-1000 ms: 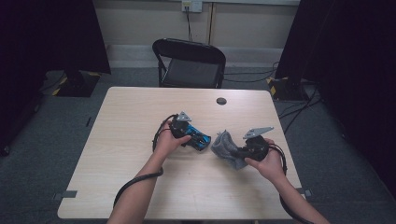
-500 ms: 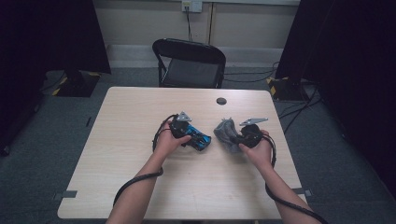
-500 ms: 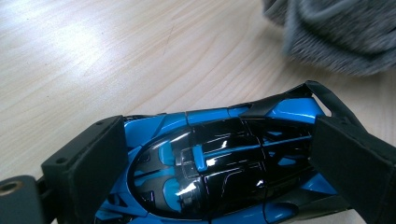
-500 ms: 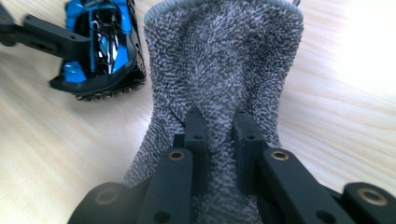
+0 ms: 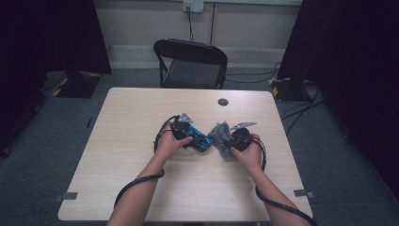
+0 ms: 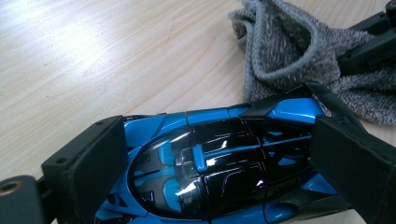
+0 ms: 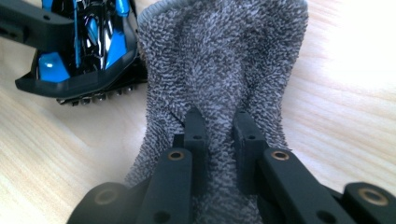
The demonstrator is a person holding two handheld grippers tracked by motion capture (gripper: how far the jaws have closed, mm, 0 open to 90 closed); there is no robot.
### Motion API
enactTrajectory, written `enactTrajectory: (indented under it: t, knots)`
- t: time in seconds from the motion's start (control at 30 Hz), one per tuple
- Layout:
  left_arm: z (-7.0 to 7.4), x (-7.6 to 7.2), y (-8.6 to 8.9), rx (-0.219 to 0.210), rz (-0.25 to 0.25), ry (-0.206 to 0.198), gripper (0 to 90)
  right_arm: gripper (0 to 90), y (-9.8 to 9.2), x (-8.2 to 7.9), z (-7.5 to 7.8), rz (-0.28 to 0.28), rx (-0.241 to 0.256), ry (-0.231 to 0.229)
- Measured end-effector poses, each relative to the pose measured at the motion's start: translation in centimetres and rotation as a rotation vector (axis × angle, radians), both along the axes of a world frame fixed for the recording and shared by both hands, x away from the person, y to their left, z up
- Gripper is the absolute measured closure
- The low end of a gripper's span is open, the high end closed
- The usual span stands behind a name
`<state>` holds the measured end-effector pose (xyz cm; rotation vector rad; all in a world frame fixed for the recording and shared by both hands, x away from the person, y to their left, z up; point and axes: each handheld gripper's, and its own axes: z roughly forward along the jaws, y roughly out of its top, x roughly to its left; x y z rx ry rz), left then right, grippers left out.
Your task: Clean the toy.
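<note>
A: In the high view, where are the things found?

B: Near the middle of the pale wooden surface (image 5: 141, 141), the glossy blue-and-black toy car (image 5: 199, 140) is held by the left claw (image 5: 192, 137). Just beside it, at 3 o'clock, the grey terry cloth (image 5: 220, 136) is bunched and held by the right claw (image 5: 229, 142). A small dark round disc (image 5: 223, 101) lies well apart at 12 o'clock, and a black folding chair (image 5: 190, 63) stands beyond the far edge. Nothing stands in the way.

A: What is shown in the left gripper view?

B: The car (image 6: 219, 163) is pinched across its sides by the left claw (image 6: 224, 172), one jaw at 9 o'clock, one at 3 o'clock. The shell is judged hard, light and slippery; thin fins may be fragile, so the broad flanks are the better hold. The cloth (image 6: 289, 51) lies at 1 o'clock, touching the car's end.

A: And in the right gripper view?

B: The right claw (image 7: 218, 126) is pressed together on a fold of the cloth (image 7: 224, 60), which is judged soft, limp and easily gripped anywhere. The car (image 7: 88, 42) is seen at 10 o'clock.
</note>
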<state>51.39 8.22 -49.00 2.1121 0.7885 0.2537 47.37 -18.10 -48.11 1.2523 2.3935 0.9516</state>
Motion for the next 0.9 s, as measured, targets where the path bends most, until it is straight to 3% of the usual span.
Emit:
enactTrajectory:
  t: [0.63,0.9]
  knots:
    - [0.0,0.0,0.0,0.003,0.0,0.003,4.3,79.2,1.6,-2.2,0.2,0.114,-0.004,0.029]
    - [0.1,0.1,0.0,0.006,0.0,0.009,4.3,79.3,1.4,-3.1,0.2,0.156,0.021,0.052]
